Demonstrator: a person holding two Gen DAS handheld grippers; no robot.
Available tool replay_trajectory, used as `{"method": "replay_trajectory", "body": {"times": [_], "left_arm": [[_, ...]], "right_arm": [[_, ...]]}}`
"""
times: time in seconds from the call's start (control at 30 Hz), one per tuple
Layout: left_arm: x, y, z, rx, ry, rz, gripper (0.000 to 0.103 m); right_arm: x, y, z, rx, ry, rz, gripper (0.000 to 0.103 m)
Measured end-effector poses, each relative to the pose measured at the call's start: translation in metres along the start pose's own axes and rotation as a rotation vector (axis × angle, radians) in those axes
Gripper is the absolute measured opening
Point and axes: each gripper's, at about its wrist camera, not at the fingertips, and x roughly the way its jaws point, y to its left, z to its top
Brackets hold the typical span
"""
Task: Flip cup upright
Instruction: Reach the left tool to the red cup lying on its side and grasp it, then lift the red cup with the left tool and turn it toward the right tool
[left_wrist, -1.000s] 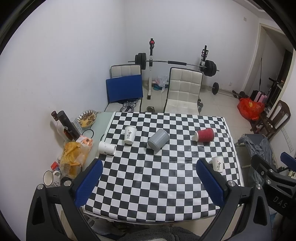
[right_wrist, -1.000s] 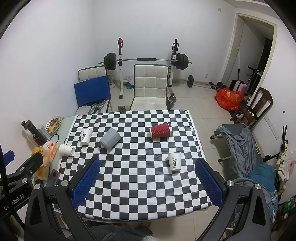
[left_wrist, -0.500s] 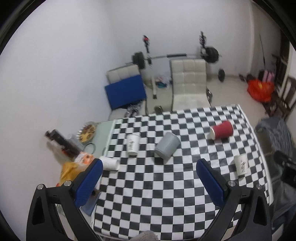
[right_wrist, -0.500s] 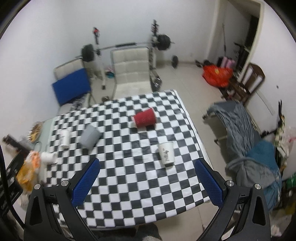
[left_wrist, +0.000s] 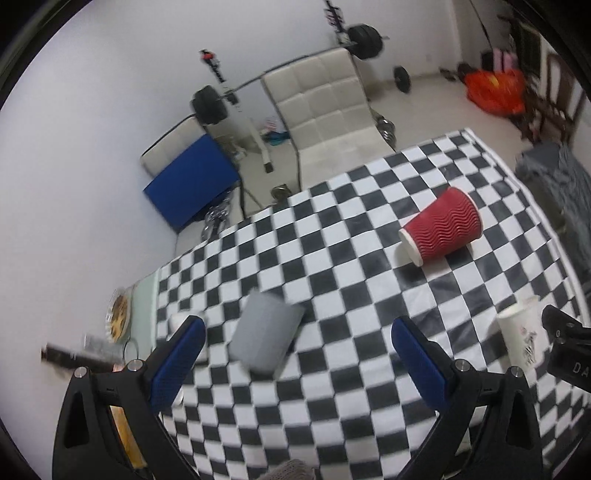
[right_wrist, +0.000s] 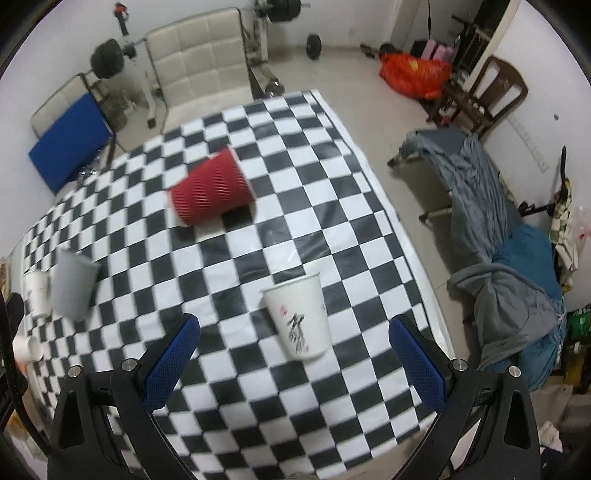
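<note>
A red ribbed cup (left_wrist: 443, 227) lies on its side on the checkered table (left_wrist: 332, 424); it also shows in the right wrist view (right_wrist: 212, 192). A grey cup (left_wrist: 264, 338) lies tipped over in front of my left gripper (left_wrist: 299, 362), which is open and empty above the table. The grey cup shows at the left in the right wrist view (right_wrist: 74, 284). A white printed cup (right_wrist: 299, 317) stands upright just ahead of my right gripper (right_wrist: 293, 360), which is open and empty. That cup is at the right in the left wrist view (left_wrist: 524, 332).
Another white cup (right_wrist: 35, 295) stands beyond the grey one, and one lies on its side (right_wrist: 26, 347) at the table's left edge. A white chair (left_wrist: 325, 110) and a blue-backed chair (left_wrist: 188, 184) stand behind the table. Clothes on a cot (right_wrist: 491, 229) are to the right.
Both grippers have moved down and forward toward the table and tilted; the cups look much larger and closer. Both stay open and nothing on the table has moved.
</note>
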Motion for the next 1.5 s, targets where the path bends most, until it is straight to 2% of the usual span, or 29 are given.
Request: {"method": "replay_trajectory", "body": {"times": [0.17, 0.47, 0.53, 0.6, 0.73, 0.77, 0.83, 0.87, 0.97, 1.1, 1.2, 1.5], "left_arm": [[0.048, -0.044, 0.029, 0.127, 0.011, -0.026, 0.103], [0.107, -0.121, 0.063, 0.485, -0.054, -0.052, 0.103], [0.117, -0.133, 0.066, 0.550, -0.054, -0.076, 0.103], [0.126, -0.140, 0.068, 0.584, -0.034, -0.130, 0.103], [0.144, -0.159, 0.075, 0.653, -0.002, -0.190, 0.102], [0.143, -0.163, 0.074, 0.663, 0.004, -0.209, 0.100], [0.149, -0.167, 0.076, 0.667, 0.025, -0.238, 0.087], [0.152, -0.167, 0.078, 0.661, 0.031, -0.240, 0.079], [0.152, -0.165, 0.083, 0.599, 0.045, -0.273, 0.078], [0.151, -0.144, 0.090, 0.448, 0.090, -0.323, 0.077], [0.147, -0.132, 0.090, 0.358, 0.110, -0.325, 0.077], [0.105, -0.041, 0.052, -0.057, 0.219, -0.421, 0.077]], "right_arm": [[0.061, -0.022, 0.027, 0.050, 0.072, 0.042, 0.103], [0.139, -0.065, 0.054, 0.119, 0.168, 0.132, 0.101], [0.150, -0.074, 0.057, 0.123, 0.178, 0.138, 0.101], [0.159, -0.080, 0.059, 0.128, 0.187, 0.134, 0.101], [0.171, -0.092, 0.057, 0.139, 0.212, 0.144, 0.101], [0.173, -0.094, 0.056, 0.139, 0.214, 0.144, 0.101], [0.177, -0.097, 0.055, 0.140, 0.220, 0.146, 0.101], [0.177, -0.098, 0.055, 0.141, 0.222, 0.147, 0.101], [0.179, -0.103, 0.056, 0.149, 0.224, 0.150, 0.101], [0.176, -0.106, 0.055, 0.157, 0.222, 0.157, 0.101], [0.166, -0.107, 0.056, 0.159, 0.210, 0.163, 0.101], [0.095, -0.079, 0.046, 0.107, 0.169, 0.207, 0.101]]}}
